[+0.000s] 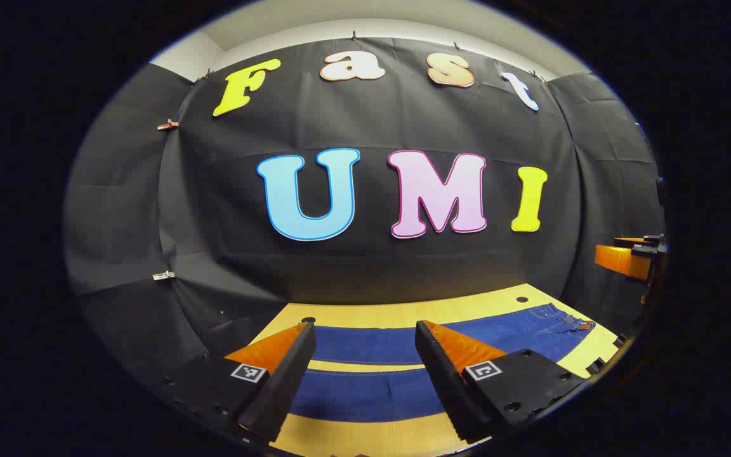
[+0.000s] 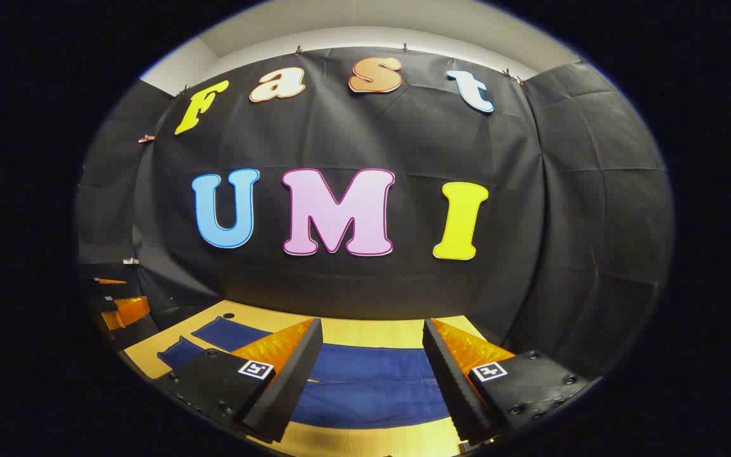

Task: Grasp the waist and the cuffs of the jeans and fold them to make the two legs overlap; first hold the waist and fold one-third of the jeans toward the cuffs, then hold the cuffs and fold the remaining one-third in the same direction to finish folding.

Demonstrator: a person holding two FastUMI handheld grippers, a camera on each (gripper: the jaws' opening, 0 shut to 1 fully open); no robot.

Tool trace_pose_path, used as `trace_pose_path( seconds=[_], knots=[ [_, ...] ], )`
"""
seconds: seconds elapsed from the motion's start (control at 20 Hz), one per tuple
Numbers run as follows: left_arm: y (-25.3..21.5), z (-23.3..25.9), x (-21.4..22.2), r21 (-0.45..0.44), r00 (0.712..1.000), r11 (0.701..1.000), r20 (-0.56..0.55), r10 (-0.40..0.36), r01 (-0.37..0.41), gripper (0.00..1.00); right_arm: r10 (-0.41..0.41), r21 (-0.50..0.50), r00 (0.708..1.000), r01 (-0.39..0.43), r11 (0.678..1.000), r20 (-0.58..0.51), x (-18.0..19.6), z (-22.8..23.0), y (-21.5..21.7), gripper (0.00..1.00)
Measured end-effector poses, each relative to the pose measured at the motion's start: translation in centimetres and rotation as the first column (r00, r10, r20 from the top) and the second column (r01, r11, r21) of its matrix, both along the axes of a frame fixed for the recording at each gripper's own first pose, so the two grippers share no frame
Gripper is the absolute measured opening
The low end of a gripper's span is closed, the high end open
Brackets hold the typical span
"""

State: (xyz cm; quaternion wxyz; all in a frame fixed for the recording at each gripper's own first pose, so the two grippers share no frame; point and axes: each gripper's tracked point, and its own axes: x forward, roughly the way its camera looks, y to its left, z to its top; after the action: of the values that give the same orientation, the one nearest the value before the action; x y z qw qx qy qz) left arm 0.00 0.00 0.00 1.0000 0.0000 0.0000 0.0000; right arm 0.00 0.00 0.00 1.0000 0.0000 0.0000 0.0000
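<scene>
Right now I am looking past both sets of fingers at the wooden table, which is carrying the blue jeans laid out flat, both legs side by side with a strip of bare wood showing between them. In the left gripper view the legs are running straight across beyond and between my left gripper, whose fingers are standing spread wide with nothing between them, and the waist with its pockets and stitching is lying off past the right finger. In the right gripper view the broad upper part of the jeans is lying between the fingers of my right gripper, also spread apart and holding nothing, while the cuffs are trailing off beyond the left finger. Small square black-and-white markers are sitting on the finger bases; I am finding no writing on them that I can read.
</scene>
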Motion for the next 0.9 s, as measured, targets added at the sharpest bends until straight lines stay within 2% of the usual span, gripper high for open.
trace_pose_path(
  seconds=[0.4,0.9],
  knots=[
    [0.6,-0.3,-0.3,0.041,0.999,0.998,0.016,-0.039,0.038,0.98,-0.017,-0.013,1.0,0.017,1.0,0.008,-0.8,0.2,1.0,0.97],
    [1.4,-1.0,0.1,0.038,0.998,0.997,0.006,-0.064,0.064,0.98,-0.018,-0.026,1.0,0.018,0.999,0.002,-0.9,0.1,2.4,0.96]
  ],
)
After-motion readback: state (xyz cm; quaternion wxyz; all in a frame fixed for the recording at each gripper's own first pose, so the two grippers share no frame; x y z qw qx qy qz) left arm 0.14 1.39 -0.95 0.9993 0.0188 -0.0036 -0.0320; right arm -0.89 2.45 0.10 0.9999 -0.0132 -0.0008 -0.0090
